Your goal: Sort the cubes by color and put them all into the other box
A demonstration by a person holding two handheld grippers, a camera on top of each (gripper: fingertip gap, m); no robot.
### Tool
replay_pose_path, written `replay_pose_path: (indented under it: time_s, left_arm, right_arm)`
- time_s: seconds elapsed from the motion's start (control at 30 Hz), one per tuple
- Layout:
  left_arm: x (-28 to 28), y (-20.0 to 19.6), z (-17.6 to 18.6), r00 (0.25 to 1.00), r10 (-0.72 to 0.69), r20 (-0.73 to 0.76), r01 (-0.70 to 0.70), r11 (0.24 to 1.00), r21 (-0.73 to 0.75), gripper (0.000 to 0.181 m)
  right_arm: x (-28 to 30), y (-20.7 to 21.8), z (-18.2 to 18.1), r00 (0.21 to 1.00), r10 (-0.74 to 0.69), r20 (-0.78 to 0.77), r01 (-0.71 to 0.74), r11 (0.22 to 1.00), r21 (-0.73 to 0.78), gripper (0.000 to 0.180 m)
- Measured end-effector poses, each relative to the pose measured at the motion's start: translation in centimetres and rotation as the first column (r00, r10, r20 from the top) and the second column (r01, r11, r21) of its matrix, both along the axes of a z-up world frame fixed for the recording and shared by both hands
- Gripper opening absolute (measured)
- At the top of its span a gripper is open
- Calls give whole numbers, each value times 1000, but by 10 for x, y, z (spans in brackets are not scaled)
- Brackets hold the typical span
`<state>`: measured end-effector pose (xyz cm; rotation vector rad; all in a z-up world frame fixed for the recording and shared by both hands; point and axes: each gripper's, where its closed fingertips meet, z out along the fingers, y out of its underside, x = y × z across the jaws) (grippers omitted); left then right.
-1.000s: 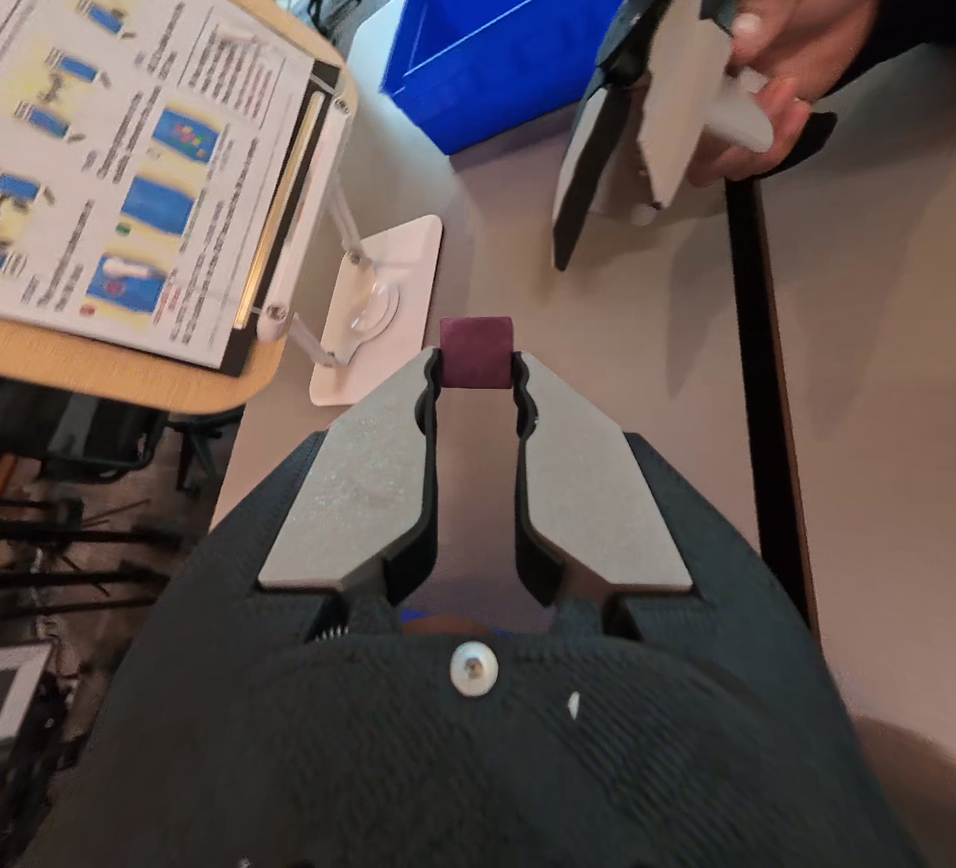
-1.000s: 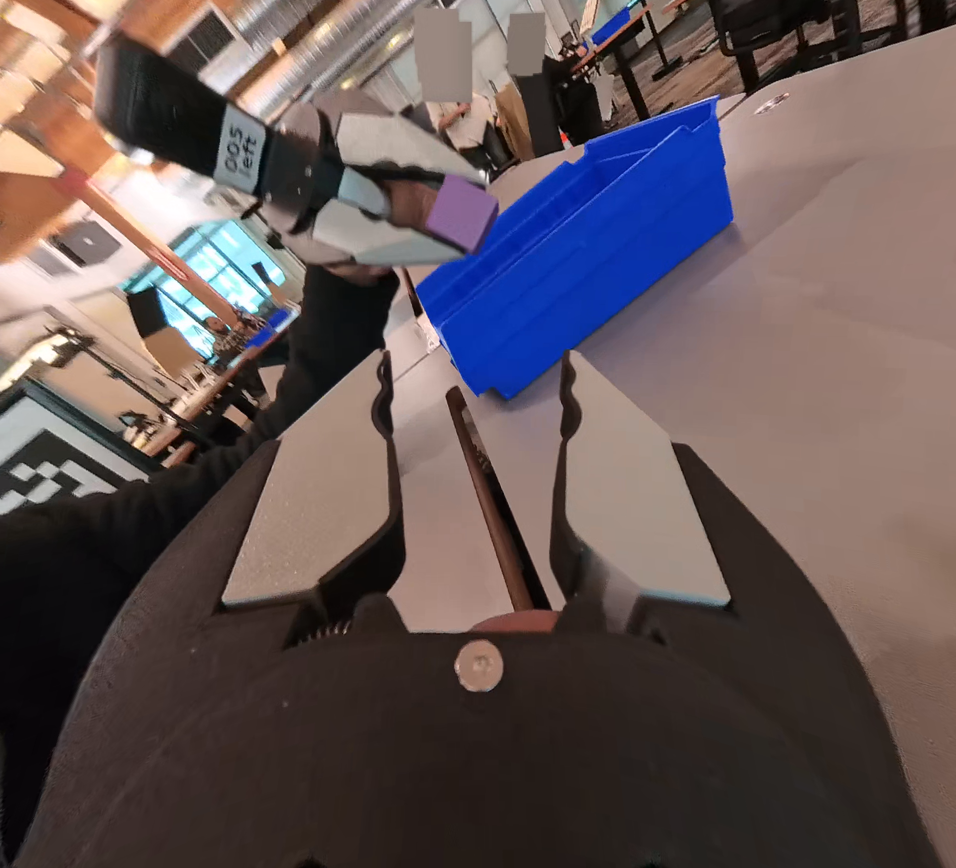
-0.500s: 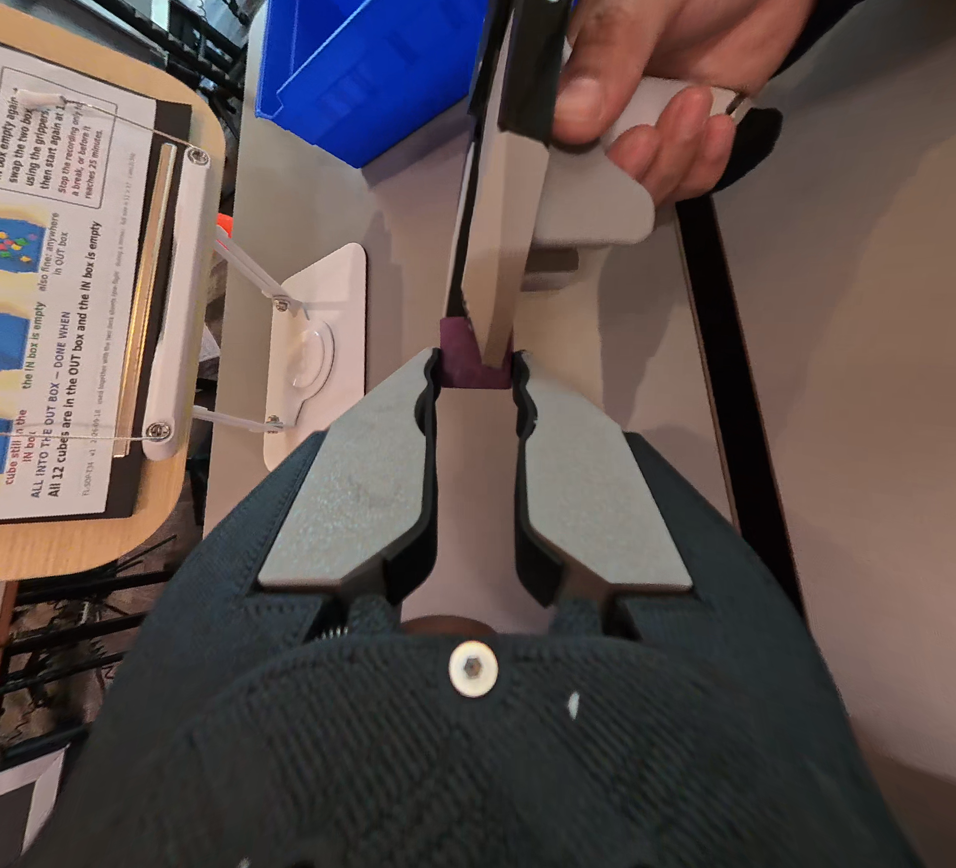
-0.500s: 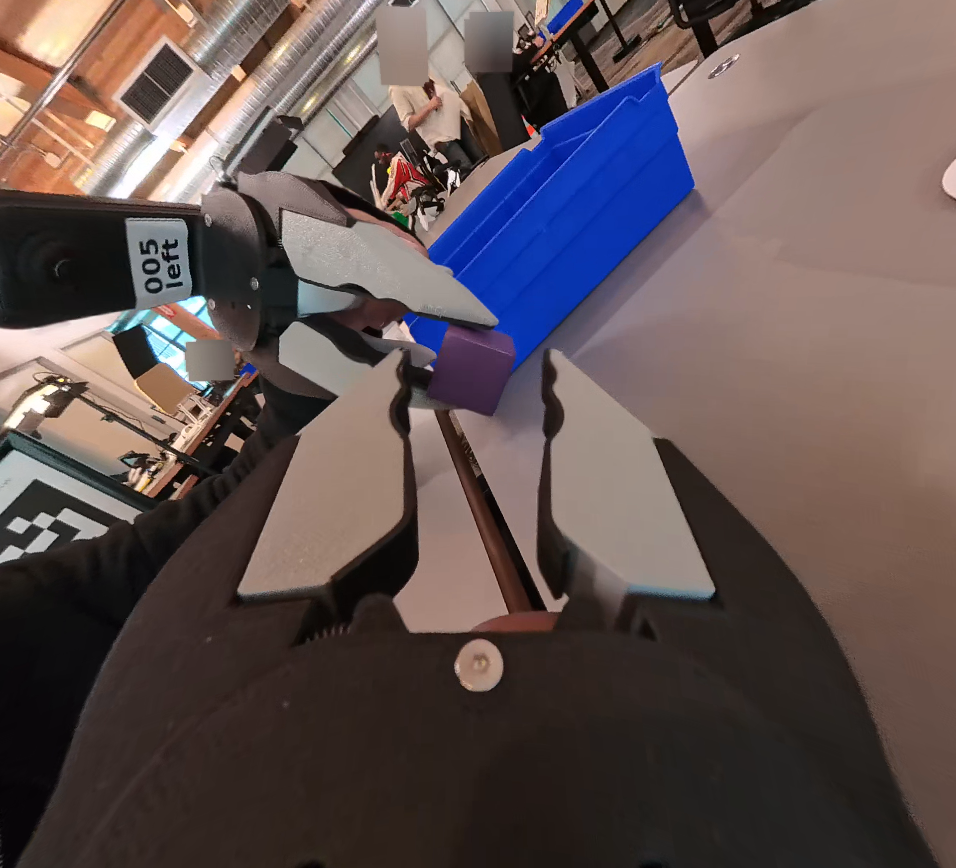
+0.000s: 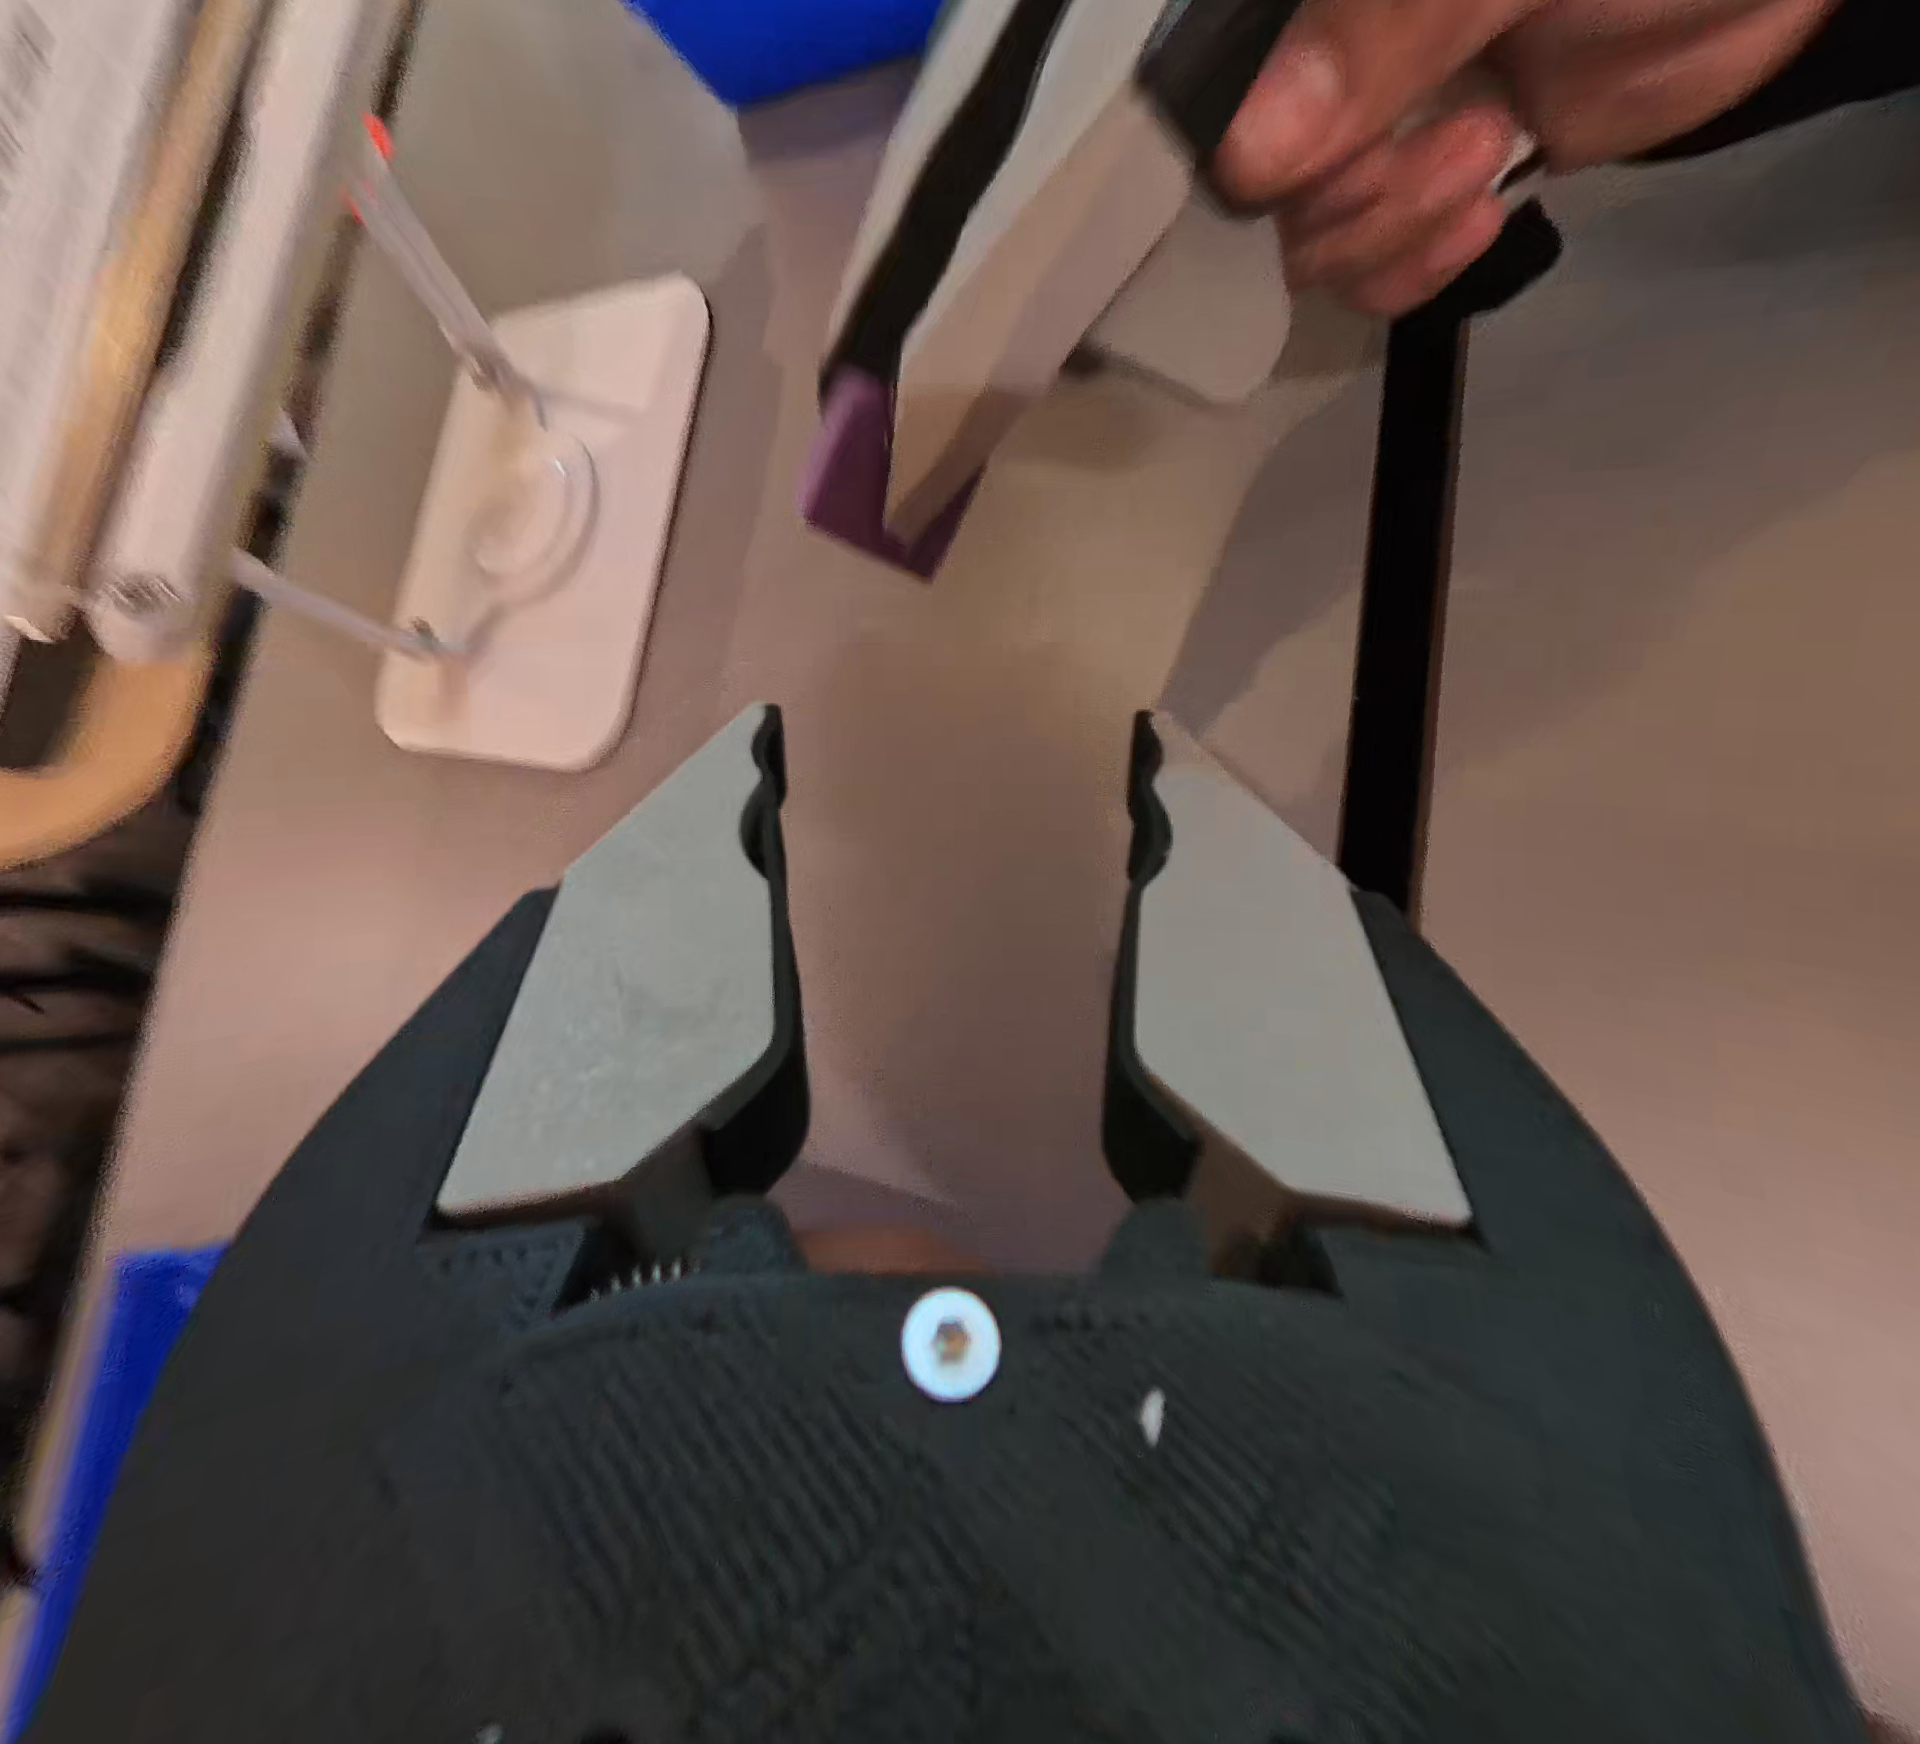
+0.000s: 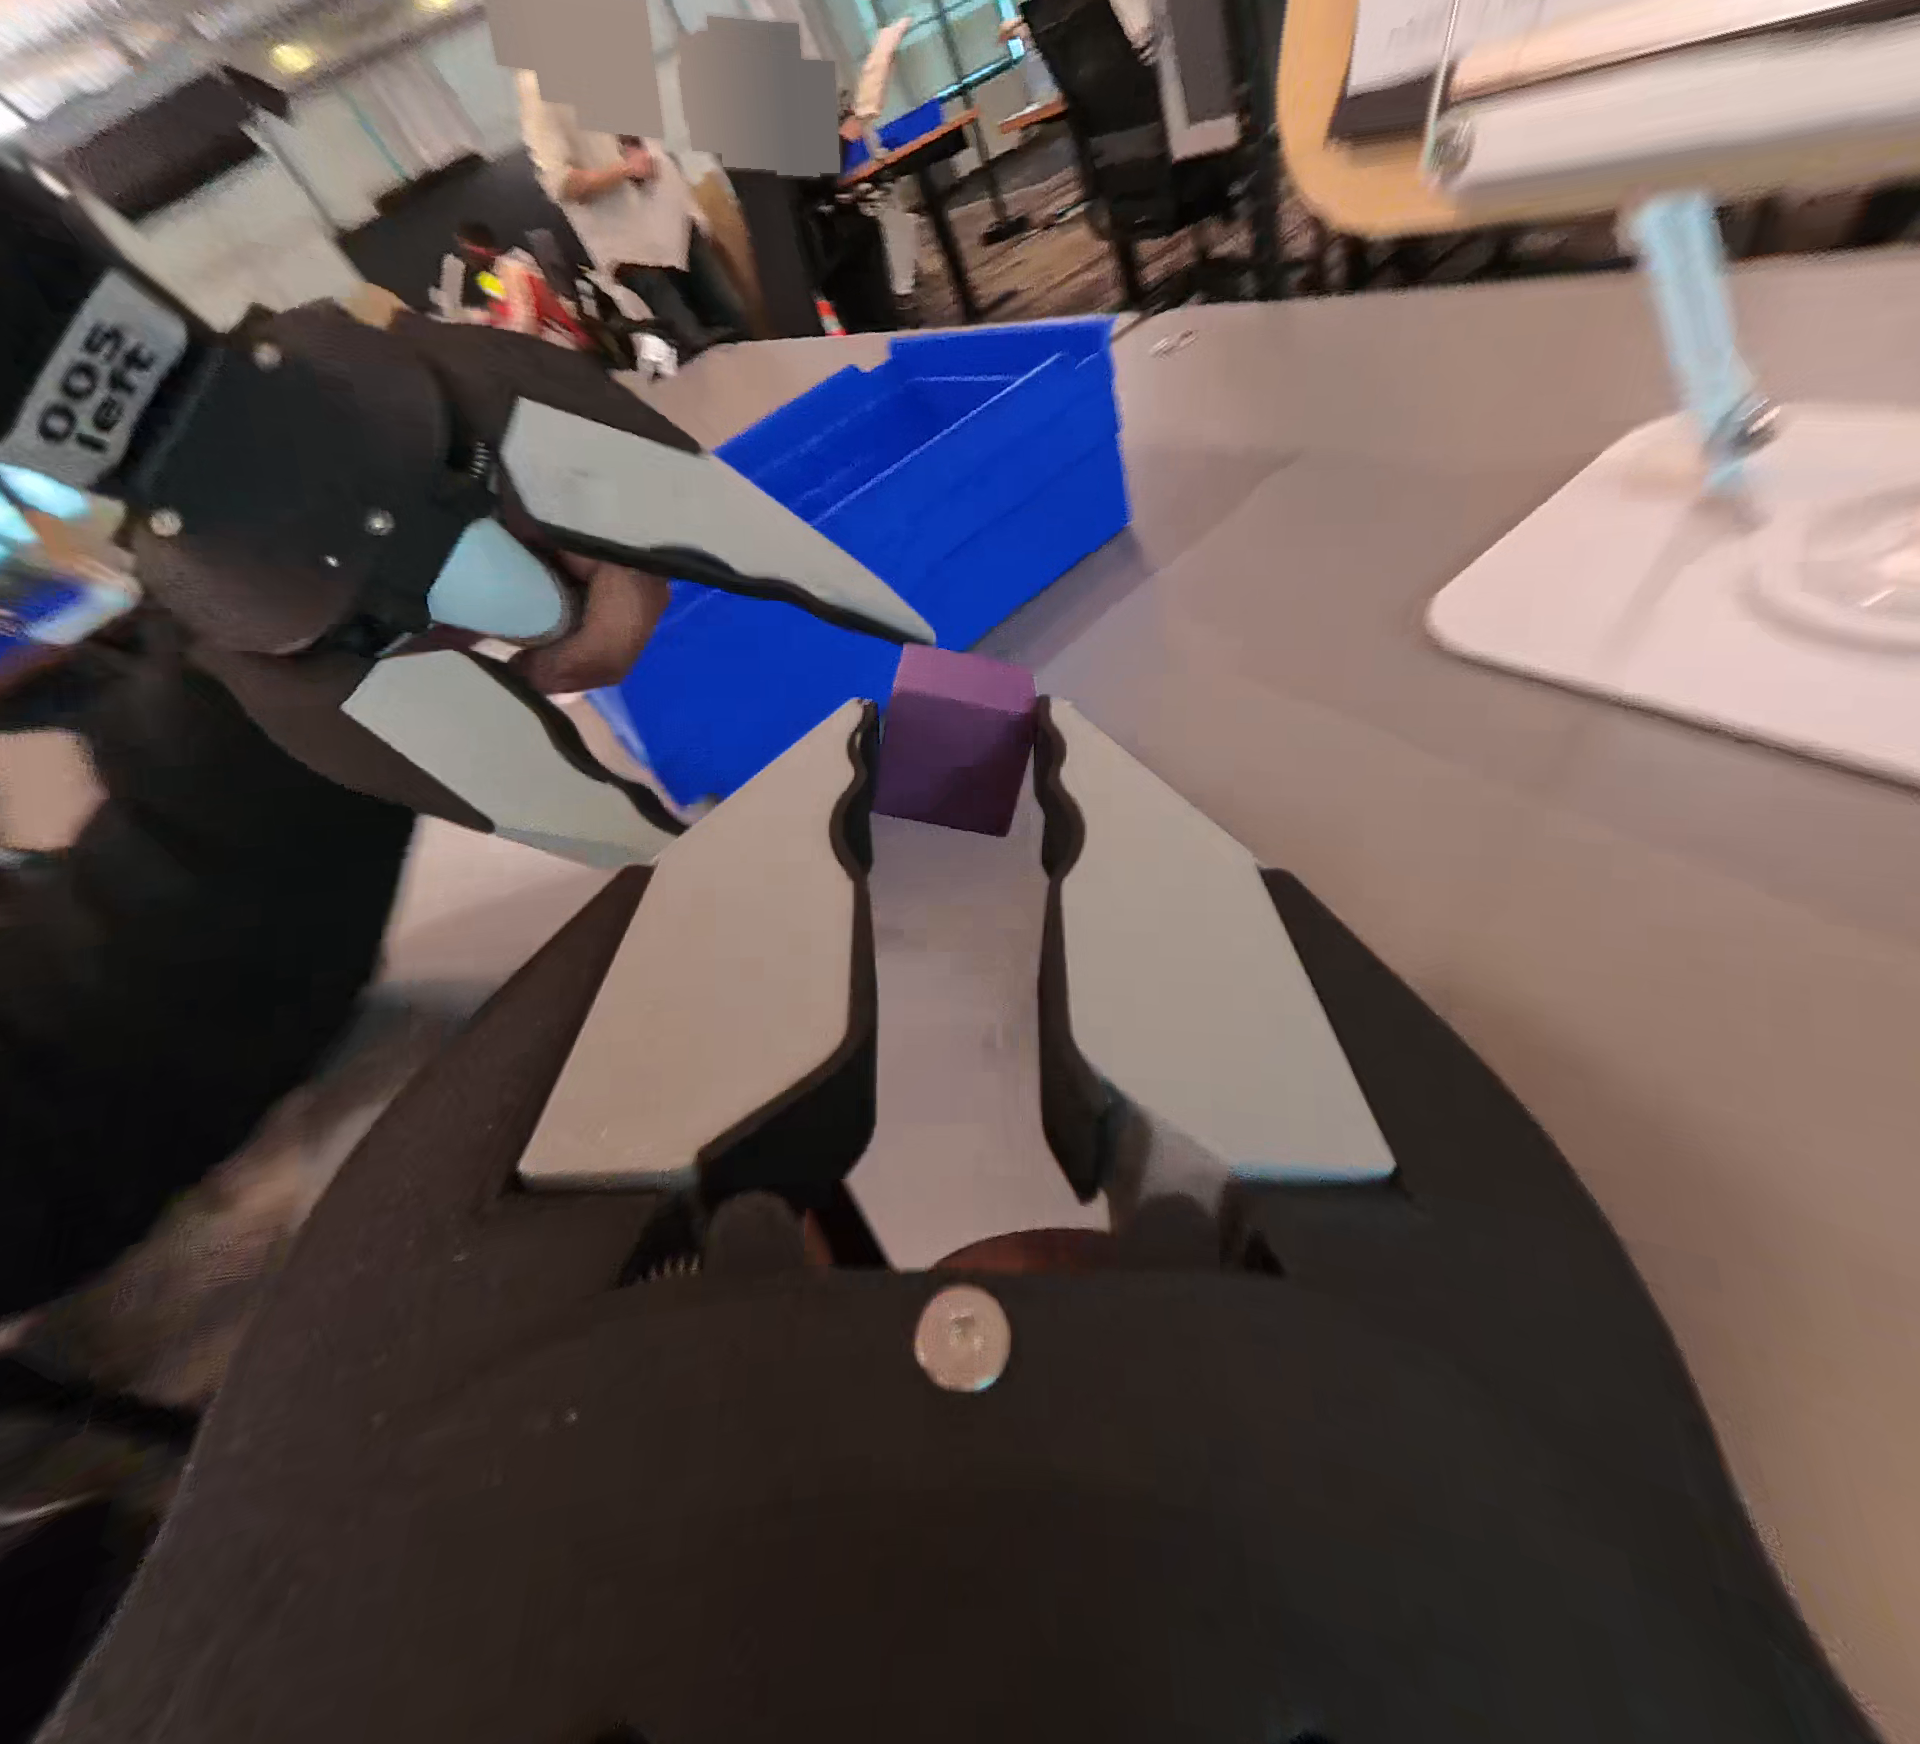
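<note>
One purple cube [image 6: 956,754] is gripped between the fingertips of the right gripper [image 6: 948,738], held above the grey table [image 6: 1558,967]; it is also seen in the left wrist view [image 5: 847,473], partly covered by a grey finger of that gripper [image 5: 914,489], with bare tabletop around it. The right jaws are closed down to the cube's width, both tips touching its sides. The left gripper [image 5: 951,738] is spread wide and holds nothing; only bare table is seen between its fingers. In the right wrist view the same left gripper [image 6: 800,728] is seen just left of the cube, its upper tip nearly at the cube's top edge; contact cannot be told. One blue box [image 6: 935,499] sits behind the cube on the table, open top, interior not seen. A second blue patch [image 5: 104,1382] is cut off at the lower left edge of the left wrist view, blurred. One white stand base [image 5: 551,531] lies left of the cube, well apart, carrying a tilted sheet holder [image 5: 156,240]. A dark seam [image 5: 1397,603] runs across the table to the right. One hand [image 5: 1507,32] is wrapped on the right gripper's handle. Frames are motion-blurred.
</note>
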<state>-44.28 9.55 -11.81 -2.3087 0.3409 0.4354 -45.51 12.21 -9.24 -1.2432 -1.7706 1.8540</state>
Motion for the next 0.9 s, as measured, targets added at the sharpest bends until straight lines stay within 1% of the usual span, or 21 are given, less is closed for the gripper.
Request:
replay_pose_path:
  time_s: [0.03, 0.07, 0.1, 0.13, 0.17, 0.2, 0.27, 0.33, 0.4, 0.47, 0.5, 0.53, 0.57, 0.63, 0.7, 0.8, 0.9]
  left_arm:
    - [-3, -4, -11, 998, 53, 41, -51, 998, -45, 70]
    - [-11, -5, -21, 990, 132, 57, -129, 990, -64, 71]
    - [-18, -5, -29, 974, 214, 79, -210, 976, -47, 70]
    - [-21, -1, -35, 954, 276, 119, -275, 961, -19, 64]
    - [-19, 3, -43, 942, 303, 144, -303, 953, -26, 59]
    - [-18, 7, -50, 936, 326, 135, -324, 945, -34, 59]
    - [-23, 14, -52, 916, 395, 65, -397, 917, 26, 59]
    - [-9, 25, -55, 921, 386, 60, -389, 919, 69, 58]
    - [2, 35, -54, 935, 354, 27, -355, 928, 118, 57]
    - [0, 36, -54, 934, 348, -82, -335, 931, 145, 55]
    - [-3, 35, -54, 928, 349, -128, -331, 932, 146, 54]
    - [-6, 33, -57, 925, 351, -146, -332, 933, 135, 54]
    - [-7, 31, -62, 924, 356, -139, -342, 933, 111, 54]
    - [-10, 30, -69, 922, 376, -89, -369, 926, 85, 56]
    - [-12, 32, -70, 922, 383, -58, -377, 921, 95, 56]
    - [-18, 28, -71, 913, 400, -80, -393, 915, 92, 56]
    - [-25, 24, -71, 904, 421, -81, -413, 906, 97, 56]
  right_arm:
    - [0, 2, 4, 999, -28, -45, 30, 998, 59, 26]
    - [2, 4, 9, 995, -45, -86, 54, 993, 102, 26]
    - [4, 5, 15, 991, -56, -123, 73, 989, 132, 26]
    - [5, 7, 20, 985, -70, -156, 94, 984, 154, 26]
    - [7, 10, 26, 979, -84, -186, 116, 979, 166, 26]
    - [9, 14, 34, 971, -100, -219, 138, 976, 168, 26]
    - [20, 31, 57, 942, -157, -298, 207, 968, 142, 26]
    - [44, 57, 90, 890, -230, -395, 289, 952, 98, 26]
    - [73, 94, 118, 820, -307, -483, 401, 910, 102, 26]
    - [96, 143, 134, 770, -380, -513, 513, 846, 143, 26]
    - [106, 170, 138, 754, -415, -509, 558, 813, 165, 26]
    - [112, 197, 136, 755, -444, -482, 589, 783, 201, 26]
    - [116, 222, 128, 773, -468, -429, 599, 760, 251, 26]
    - [118, 266, 99, 810, -504, -300, 585, 732, 350, 26]
    - [113, 290, 57, 856, -500, -130, 498, 732, 465, 26]
    - [99, 290, -5, 897, -427, 111, 298, 772, 562, 27]
    - [87, 287, -46, 880, -388, 272, 149, 771, 619, 27]
